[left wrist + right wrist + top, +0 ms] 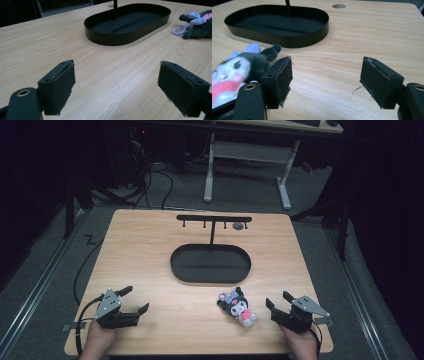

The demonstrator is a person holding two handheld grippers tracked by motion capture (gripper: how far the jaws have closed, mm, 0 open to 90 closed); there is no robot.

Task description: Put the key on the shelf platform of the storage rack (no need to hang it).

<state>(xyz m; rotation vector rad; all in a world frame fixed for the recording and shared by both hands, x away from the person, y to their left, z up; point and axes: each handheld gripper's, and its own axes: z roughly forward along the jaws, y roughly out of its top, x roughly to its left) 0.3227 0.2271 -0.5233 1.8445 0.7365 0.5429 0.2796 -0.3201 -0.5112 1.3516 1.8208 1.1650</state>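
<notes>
Two claws (agape) flanking plush toy

The high view looks forward and down from above the person's side, taking in the whole worktop and the floor beyond. The left gripper view sits low, just above the wood, behind the left tool, facing across toward the black oval tray with the plush toy at its right edge. The right gripper view rides equally low behind the right tool, facing the same tray with the toy close at its left. All three views share the tray and toy.
</notes>
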